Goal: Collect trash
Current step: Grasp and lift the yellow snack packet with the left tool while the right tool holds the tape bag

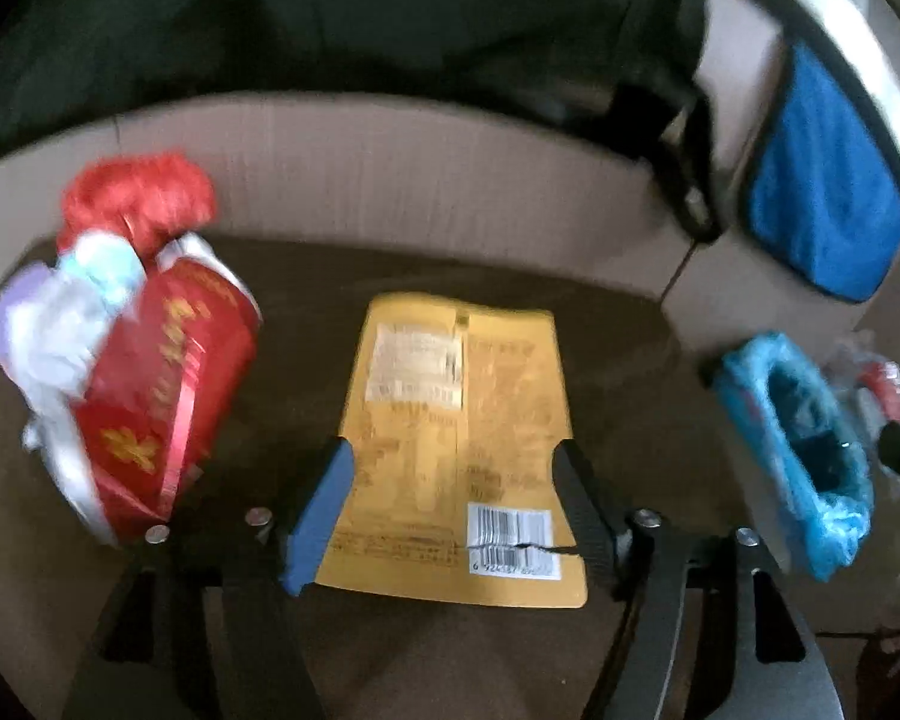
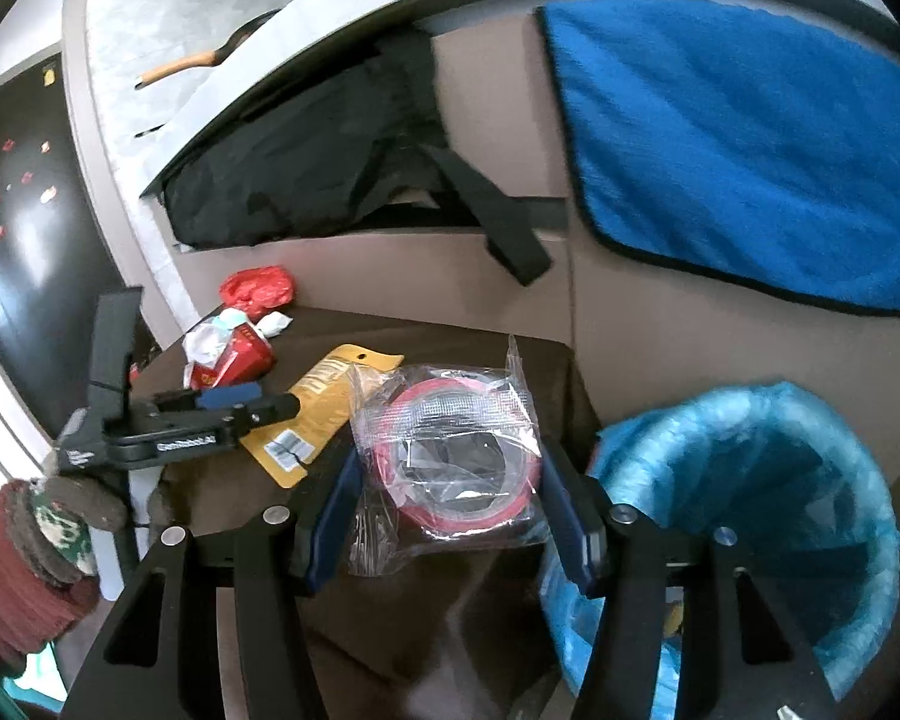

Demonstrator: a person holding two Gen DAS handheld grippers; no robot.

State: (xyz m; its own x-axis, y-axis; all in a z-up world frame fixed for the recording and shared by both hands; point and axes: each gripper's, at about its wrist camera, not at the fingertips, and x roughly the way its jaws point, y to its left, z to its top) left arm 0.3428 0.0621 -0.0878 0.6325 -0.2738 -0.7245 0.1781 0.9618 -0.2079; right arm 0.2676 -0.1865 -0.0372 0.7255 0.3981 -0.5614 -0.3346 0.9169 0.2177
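Yellow packet (image 1: 459,450) lies between open left claw (image 1: 453,483) fingers, seemingly untouched.

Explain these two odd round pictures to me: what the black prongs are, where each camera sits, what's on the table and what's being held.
The black prongs are hand-held grippers, one in each of a person's hands, each carrying a wide-angle camera looking along its fingers.

The left camera shows the left gripper open astride a yellow packet lying flat on the brown table. A red carton stuffed with tissue lies beside it.

The right camera shows the right gripper shut on a clear bag with a pink ring, next to the blue-lined bin. A blue towel hangs behind.
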